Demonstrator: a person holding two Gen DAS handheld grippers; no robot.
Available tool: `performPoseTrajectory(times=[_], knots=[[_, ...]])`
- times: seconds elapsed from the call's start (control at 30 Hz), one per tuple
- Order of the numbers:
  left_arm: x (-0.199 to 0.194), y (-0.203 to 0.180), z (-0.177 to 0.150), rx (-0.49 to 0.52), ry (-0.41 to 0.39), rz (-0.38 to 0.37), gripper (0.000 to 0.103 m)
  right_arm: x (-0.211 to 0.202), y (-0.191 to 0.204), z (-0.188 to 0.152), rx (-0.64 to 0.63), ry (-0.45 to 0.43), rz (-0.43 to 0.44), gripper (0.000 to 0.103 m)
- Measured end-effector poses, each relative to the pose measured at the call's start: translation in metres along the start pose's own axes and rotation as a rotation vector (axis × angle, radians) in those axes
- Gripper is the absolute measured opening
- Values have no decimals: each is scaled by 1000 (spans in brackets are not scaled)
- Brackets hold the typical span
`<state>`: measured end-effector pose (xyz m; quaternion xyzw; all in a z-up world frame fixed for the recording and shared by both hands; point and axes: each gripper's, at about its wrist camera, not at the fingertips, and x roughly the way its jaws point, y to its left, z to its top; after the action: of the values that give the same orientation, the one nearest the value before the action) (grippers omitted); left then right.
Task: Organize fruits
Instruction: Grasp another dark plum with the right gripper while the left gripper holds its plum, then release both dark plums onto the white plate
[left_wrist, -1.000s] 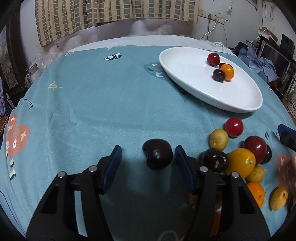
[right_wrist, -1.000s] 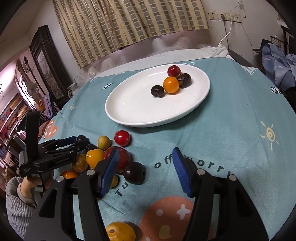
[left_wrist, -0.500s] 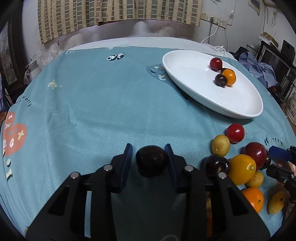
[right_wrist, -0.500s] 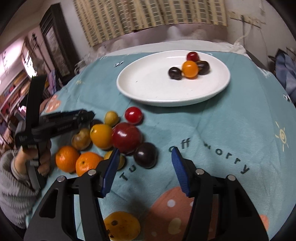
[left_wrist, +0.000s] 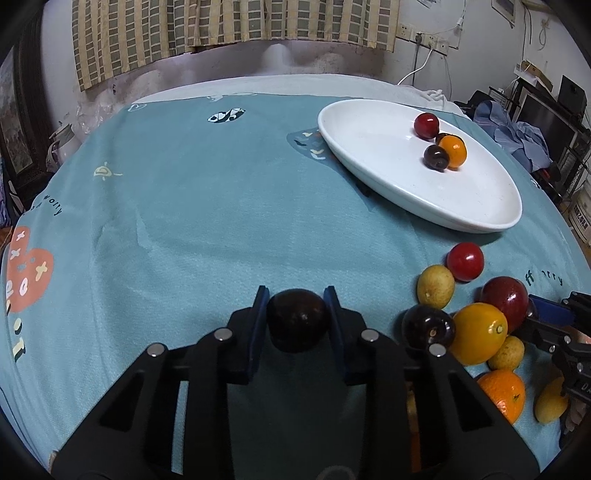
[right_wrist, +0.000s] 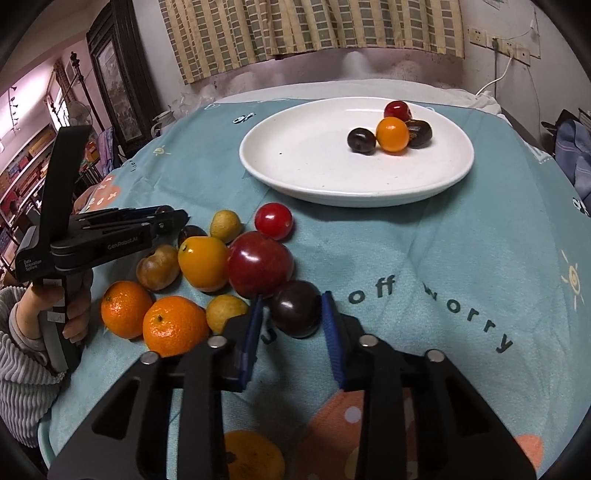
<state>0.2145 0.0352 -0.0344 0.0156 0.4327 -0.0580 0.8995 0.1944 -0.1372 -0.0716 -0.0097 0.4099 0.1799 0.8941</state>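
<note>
Fruits lie in a loose heap (right_wrist: 221, 273) on the teal cloth (left_wrist: 207, 206), just short of the white plate (left_wrist: 373, 162).

In the left wrist view, the left gripper (left_wrist: 295, 321) is nearly closed, its jaws still narrowing, and both blue pads press the sides of a dark plum (left_wrist: 297, 319) that sits apart from the heap, to its left. Right of it come another dark fruit (left_wrist: 427, 328), a yellow one (left_wrist: 435, 286), a red cherry tomato (left_wrist: 465, 261), a big yellow-orange fruit (left_wrist: 479, 333), a red plum (left_wrist: 504, 302) and an orange (left_wrist: 504, 393). At the far right edge the right gripper's blue-padded tips reach in beside the red plum.

On the plate four fruits touch in a small group: a red one (right_wrist: 397, 110), an orange one (right_wrist: 392, 134) and two dark ones (right_wrist: 361, 140).

In the right wrist view, a hand (right_wrist: 74, 310) in a ribbed grey sleeve (right_wrist: 22, 380) holds the left gripper at the far left. Next come two oranges (right_wrist: 126, 314), then the red plum. The right gripper (right_wrist: 293, 314) is clamped on a second dark plum (right_wrist: 297, 308), pads against both its sides; this plum touches the red plum behind it.
</note>
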Motion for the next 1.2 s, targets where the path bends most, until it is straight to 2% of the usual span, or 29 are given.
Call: performPoseTrajectory(times=[0.23, 0.5, 0.73, 0.93, 1.0, 1.03, 1.07, 1.17, 1.2], knots=[[-4, 0, -1, -5, -11, -12, 30, -14, -6, 5, 18, -48, 1, 27], [-30, -10, 7, 13, -91, -29, 30, -41, -31, 17, 112, -153, 10, 27], [-33, -44, 60, 46, -127, -81, 30, -40, -46, 63, 155, -174, 3, 27], [1, -75, 82, 74, -93, -106, 30, -5, -61, 87, 218, -169, -31, 28], [14, -81, 83, 89, -64, -111, 30, 3, -67, 86, 240, -177, -24, 34], [19, -83, 84, 85, -36, -140, 31, 5, -70, 86, 249, -175, -21, 45], [20, -83, 85, 77, -30, -154, 32, 4, -73, 85, 264, -180, -22, 72], [14, -82, 86, 74, -55, -147, 53, -6, -82, 82, 323, -242, 5, 74], [11, -82, 85, 78, -64, -141, 53, -9, -84, 82, 329, -243, 12, 74]])
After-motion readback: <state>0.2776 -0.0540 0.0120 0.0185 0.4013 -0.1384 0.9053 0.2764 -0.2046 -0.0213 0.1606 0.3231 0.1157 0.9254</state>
